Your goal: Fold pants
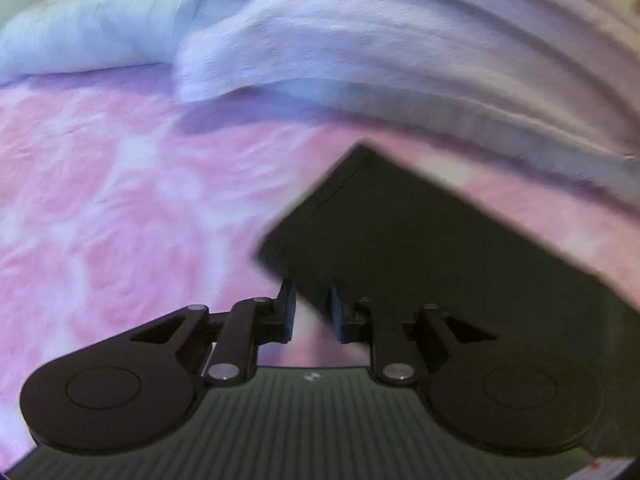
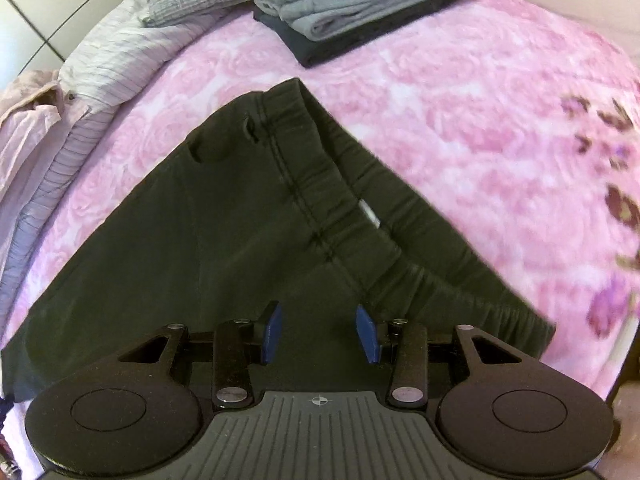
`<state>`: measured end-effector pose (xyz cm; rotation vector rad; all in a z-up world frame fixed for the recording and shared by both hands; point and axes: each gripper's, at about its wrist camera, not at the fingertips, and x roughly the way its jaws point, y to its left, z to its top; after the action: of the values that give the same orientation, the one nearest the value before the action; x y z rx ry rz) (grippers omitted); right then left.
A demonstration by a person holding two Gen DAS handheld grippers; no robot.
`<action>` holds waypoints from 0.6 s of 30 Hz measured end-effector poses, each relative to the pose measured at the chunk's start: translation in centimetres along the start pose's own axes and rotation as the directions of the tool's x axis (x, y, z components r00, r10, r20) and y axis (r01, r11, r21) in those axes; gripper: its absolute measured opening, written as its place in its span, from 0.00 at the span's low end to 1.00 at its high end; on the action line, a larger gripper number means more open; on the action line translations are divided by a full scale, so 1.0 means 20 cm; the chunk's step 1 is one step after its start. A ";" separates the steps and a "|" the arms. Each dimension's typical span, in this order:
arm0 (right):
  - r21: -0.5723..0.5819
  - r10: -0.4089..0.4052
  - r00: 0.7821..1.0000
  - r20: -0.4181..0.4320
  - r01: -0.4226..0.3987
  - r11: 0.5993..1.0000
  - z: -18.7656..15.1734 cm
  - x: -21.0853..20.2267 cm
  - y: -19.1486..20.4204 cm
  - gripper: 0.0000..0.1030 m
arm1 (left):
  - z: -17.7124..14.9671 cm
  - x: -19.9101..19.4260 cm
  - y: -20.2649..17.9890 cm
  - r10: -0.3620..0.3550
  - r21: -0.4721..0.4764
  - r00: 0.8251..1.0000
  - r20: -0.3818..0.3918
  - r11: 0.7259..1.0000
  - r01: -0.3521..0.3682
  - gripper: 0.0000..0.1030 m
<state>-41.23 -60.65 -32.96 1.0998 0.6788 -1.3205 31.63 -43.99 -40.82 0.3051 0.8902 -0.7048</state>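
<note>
Pink flowered bedding (image 2: pixel 460 92) covers the bed where the work is done, with a stack of folded grey clothes (image 2: pixel 352 12) at the far side and striped and pale garments (image 2: pixel 80 92) heaped along the left edge. Dark pants (image 2: pixel 224 216) lie spread on the bedding just in front of the right gripper (image 2: pixel 318 334), the gathered elastic waistband (image 2: pixel 352 216) running diagonally away from it and gaping a little. The jaws of this gripper stand apart above the cloth and hold nothing. In the left wrist view the left gripper (image 1: pixel 312 314) is also parted, with one corner of the pants (image 1: pixel 400 240) lying beyond its fingers and a rumpled pale blanket (image 1: pixel 360 40) behind; whether the cloth touches the pads (image 1: pixel 338 314) I cannot tell. I judge the pants to be light, soft and limp, so they will sag and drag when lifted. The thick waistband and the hemmed corner seem the best places to pinch, because one thin layer could slip out.
</note>
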 end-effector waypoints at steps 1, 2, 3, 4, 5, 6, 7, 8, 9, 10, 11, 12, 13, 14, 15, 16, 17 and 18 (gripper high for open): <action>-0.025 0.003 1.000 0.016 -0.003 1.000 0.02 0.01 -0.01 0.37 | -0.02 -0.03 0.03 0.024 -0.039 0.999 0.027 0.999 -0.023 0.25; -0.045 0.008 1.000 0.030 -0.007 0.999 0.04 0.01 -0.02 0.37 | -0.03 -0.07 0.07 0.030 -0.102 0.999 0.033 0.994 -0.026 0.37; -0.069 0.022 0.999 0.047 -0.019 0.997 0.07 0.02 -0.03 0.37 | -0.04 -0.09 0.11 0.028 -0.158 0.999 0.027 0.987 -0.024 0.38; -0.084 0.039 0.997 0.060 -0.034 0.996 0.10 0.04 -0.05 0.37 | -0.05 -0.12 0.15 0.031 -0.208 0.999 0.016 0.978 -0.027 0.38; -0.098 0.063 0.995 0.076 -0.055 0.994 0.14 0.05 -0.07 0.37 | -0.06 -0.15 0.18 0.034 -0.250 0.999 0.007 0.968 -0.031 0.38; -0.113 0.093 0.991 0.095 -0.082 0.990 0.17 0.07 -0.09 0.37 | -0.08 -0.20 0.20 0.027 -0.274 1.000 -0.001 0.961 -0.026 0.38; -0.127 0.120 0.987 0.108 -0.106 0.986 0.21 0.09 -0.10 0.37 | -0.10 -0.25 0.20 0.020 -0.281 1.000 -0.004 0.960 -0.020 0.38; -0.144 0.149 0.982 0.117 -0.132 0.981 0.24 0.12 -0.11 0.37 | -0.13 -0.30 0.18 0.015 -0.280 1.000 -0.002 0.960 -0.014 0.38; -0.162 0.180 0.976 0.123 -0.159 0.974 0.28 0.15 -0.12 0.37 | -0.16 -0.35 0.16 0.001 -0.280 1.000 -0.001 0.960 -0.001 0.38; -0.176 0.209 0.970 0.124 -0.186 0.967 0.32 0.19 -0.12 0.37 | -0.20 -0.40 0.14 -0.025 -0.284 1.000 0.001 0.958 0.024 0.38; -0.190 0.240 0.964 0.119 -0.215 0.958 0.37 0.23 -0.13 0.37 | -0.22 -0.45 0.11 -0.047 -0.296 0.999 0.000 0.954 0.045 0.38; -0.200 0.266 0.957 0.112 -0.241 0.950 0.41 0.27 -0.13 0.37 | -0.25 -0.49 0.08 -0.066 -0.308 0.998 -0.003 0.949 0.062 0.38; -0.211 0.294 0.950 0.103 -0.268 0.940 0.45 0.31 -0.14 0.37 | -0.28 -0.53 0.06 -0.081 -0.317 0.997 -0.006 0.946 0.075 0.38; -0.224 0.320 0.943 0.091 -0.294 0.929 0.50 0.36 -0.15 0.37 | -0.33 -0.58 0.02 -0.093 -0.322 0.996 -0.013 0.943 0.084 0.38; -0.234 0.340 0.937 0.085 -0.312 0.921 0.56 0.41 -0.16 0.37 | -0.36 -0.61 0.00 -0.096 -0.322 0.995 -0.024 0.943 0.083 0.38; -0.236 0.363 0.929 0.080 -0.336 0.912 0.60 0.44 -0.18 0.37 | -0.40 -0.64 -0.04 -0.095 -0.323 0.995 -0.037 0.943 0.078 0.38; -0.231 0.400 0.914 0.067 -0.376 0.898 0.63 0.47 -0.21 0.37 | -0.45 -0.69 -0.07 -0.097 -0.329 0.994 -0.047 0.941 0.077 0.38; -0.220 0.447 0.894 0.038 -0.429 0.876 0.67 0.51 -0.23 0.37 | -0.49 -0.72 -0.10 -0.099 -0.337 0.994 -0.051 0.938 0.076 0.38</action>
<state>-46.30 -76.49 -38.17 0.9499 0.4518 -0.8796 18.23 -34.23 -35.19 -0.0154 1.0752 -0.6141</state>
